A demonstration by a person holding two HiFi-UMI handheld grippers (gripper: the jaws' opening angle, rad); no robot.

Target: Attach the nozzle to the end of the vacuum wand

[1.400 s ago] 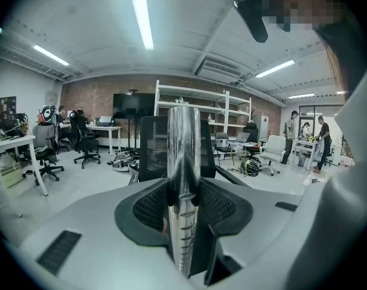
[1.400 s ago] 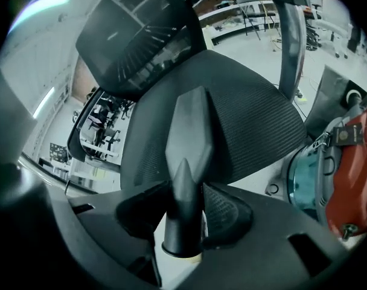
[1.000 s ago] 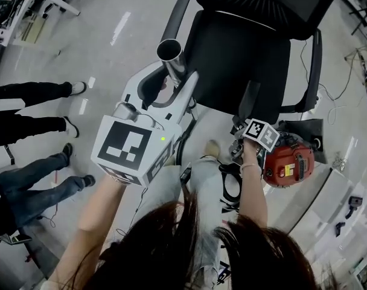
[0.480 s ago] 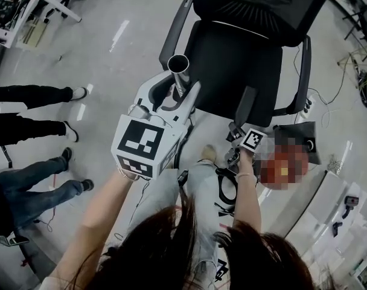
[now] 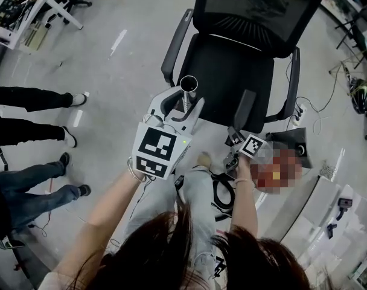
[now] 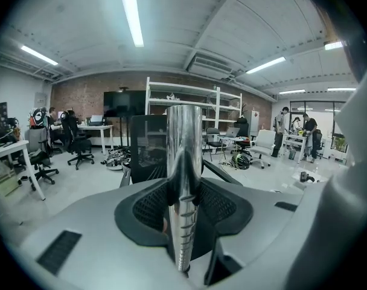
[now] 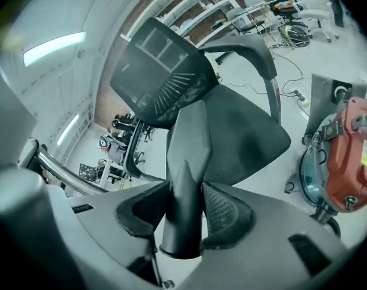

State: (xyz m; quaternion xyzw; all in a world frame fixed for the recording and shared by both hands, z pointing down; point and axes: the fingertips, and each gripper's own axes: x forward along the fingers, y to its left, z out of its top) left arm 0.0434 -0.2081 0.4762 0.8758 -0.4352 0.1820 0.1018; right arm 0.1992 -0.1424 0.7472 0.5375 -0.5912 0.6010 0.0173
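My left gripper [image 5: 182, 104] is shut on the shiny metal vacuum wand [image 5: 189, 87], whose open round end points up toward the chair. In the left gripper view the wand [image 6: 183, 180] stands upright between the black pads of the left gripper [image 6: 182, 207]. My right gripper [image 5: 236, 133] is shut on the black flat crevice nozzle [image 5: 245, 110], which slants up over the chair seat. In the right gripper view the nozzle [image 7: 188, 168] runs up from between the jaws of the right gripper [image 7: 185, 213], and the wand [image 7: 63, 174] shows at the left edge. Wand and nozzle are apart.
A black mesh office chair [image 5: 244, 47] stands right behind both tools. A red and blue vacuum canister [image 7: 343, 162] sits on the floor at the right. Two people's legs [image 5: 26, 101] are at the left. Cables [image 5: 223, 189] lie on the floor by my feet.
Both grippers have dropped farther from the head camera and shifted right: the wand end moved toward the chair's front edge, and the nozzle stayed just right of it.
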